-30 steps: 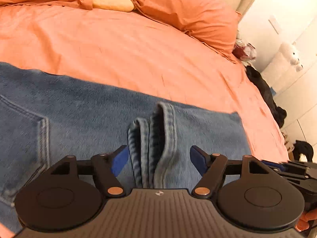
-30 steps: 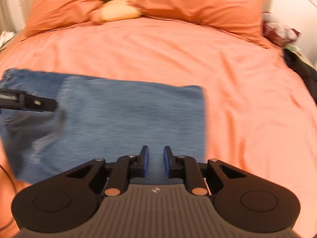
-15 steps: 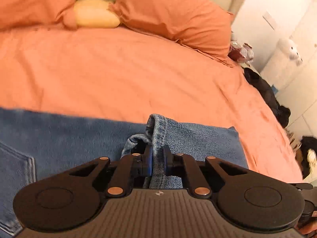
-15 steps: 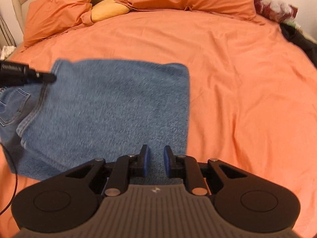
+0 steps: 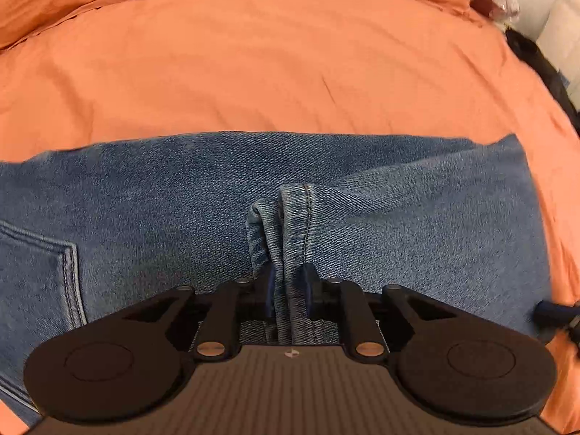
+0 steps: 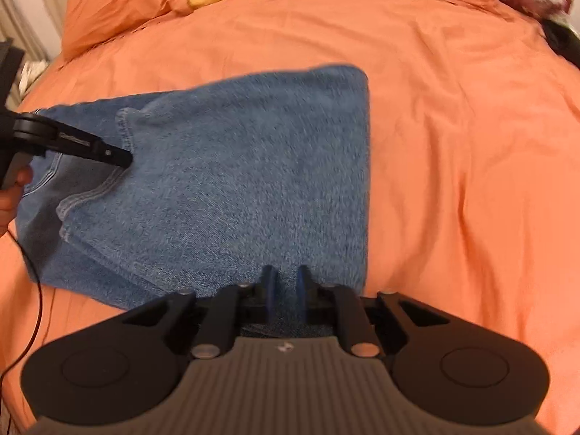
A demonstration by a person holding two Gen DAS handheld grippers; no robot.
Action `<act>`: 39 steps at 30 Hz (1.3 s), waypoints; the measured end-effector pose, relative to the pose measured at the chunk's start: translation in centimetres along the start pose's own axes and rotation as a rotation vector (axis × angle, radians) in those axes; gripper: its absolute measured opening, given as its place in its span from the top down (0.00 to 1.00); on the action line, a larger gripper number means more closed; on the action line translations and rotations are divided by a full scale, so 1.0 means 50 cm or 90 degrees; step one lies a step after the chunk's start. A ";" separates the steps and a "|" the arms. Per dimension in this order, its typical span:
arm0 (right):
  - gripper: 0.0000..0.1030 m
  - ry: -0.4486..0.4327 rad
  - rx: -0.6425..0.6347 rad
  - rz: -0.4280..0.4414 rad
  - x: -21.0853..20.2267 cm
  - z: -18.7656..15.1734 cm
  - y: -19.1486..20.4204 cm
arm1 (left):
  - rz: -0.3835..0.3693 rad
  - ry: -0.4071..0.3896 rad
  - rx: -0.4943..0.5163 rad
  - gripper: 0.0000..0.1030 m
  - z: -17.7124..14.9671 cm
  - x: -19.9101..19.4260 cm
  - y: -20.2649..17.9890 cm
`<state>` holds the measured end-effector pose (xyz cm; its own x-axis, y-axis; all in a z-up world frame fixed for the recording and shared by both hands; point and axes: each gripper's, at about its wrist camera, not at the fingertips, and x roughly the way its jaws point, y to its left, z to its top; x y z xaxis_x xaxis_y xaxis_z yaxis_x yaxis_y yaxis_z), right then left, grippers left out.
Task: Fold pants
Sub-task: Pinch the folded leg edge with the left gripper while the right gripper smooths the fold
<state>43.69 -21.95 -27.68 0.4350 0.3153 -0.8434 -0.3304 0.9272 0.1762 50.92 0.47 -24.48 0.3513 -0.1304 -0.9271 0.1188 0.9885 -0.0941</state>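
Jaws first: your left gripper (image 5: 288, 290) had a bunched ridge of hem (image 5: 290, 224) pinched between its blue pads, and those jaws were opening a little with the denim between them, pads touching the cloth on both sides. Your right gripper (image 6: 282, 290) was closed down as far as it went on the near edge of the jeans (image 6: 235, 181); the pads sat close together with denim in the narrow gap, so you had it gripped.

From the left, the jeans lay across the orange bedspread (image 6: 453, 145), already doubled over. A back pocket (image 5: 40, 272) showed at the far left of the left wrist view, then the lifted hem under your left gripper, then the flat folded panel running to its straight right edge. Pillows (image 6: 119, 11) sat well apart at the head of the bed. In the right wrist view your left gripper's arm reached in over the hems.

The risk, as I judged it, sat on the left: with that grip easing, the stacked hem layers could slide apart or drop out during the next carry, leaving the fold skewed. Pulling the two hands unevenly would also drag the lower layer and wrinkle it against the soft bedspread.
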 end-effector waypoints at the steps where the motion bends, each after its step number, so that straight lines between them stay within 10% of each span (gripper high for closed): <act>1: 1.00 -0.012 -0.011 -0.009 -0.008 0.015 -0.003 | 0.004 0.005 0.005 0.79 0.002 0.002 -0.003; 10: 0.94 -0.024 0.036 -0.043 0.072 0.202 -0.059 | 0.026 0.009 0.049 0.77 0.011 0.019 -0.051; 19: 1.00 0.048 0.121 -0.045 0.195 0.231 -0.109 | -0.007 0.003 0.049 0.73 -0.006 0.027 -0.026; 39: 0.96 0.123 -0.011 -0.043 -0.010 0.008 -0.007 | -0.030 -0.003 0.097 0.55 -0.160 -0.083 -0.027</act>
<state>43.90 -22.36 -27.10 0.2888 0.2058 -0.9350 -0.3200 0.9412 0.1083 41.87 0.31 -23.39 0.3468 -0.1778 -0.9210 0.2742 0.9582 -0.0818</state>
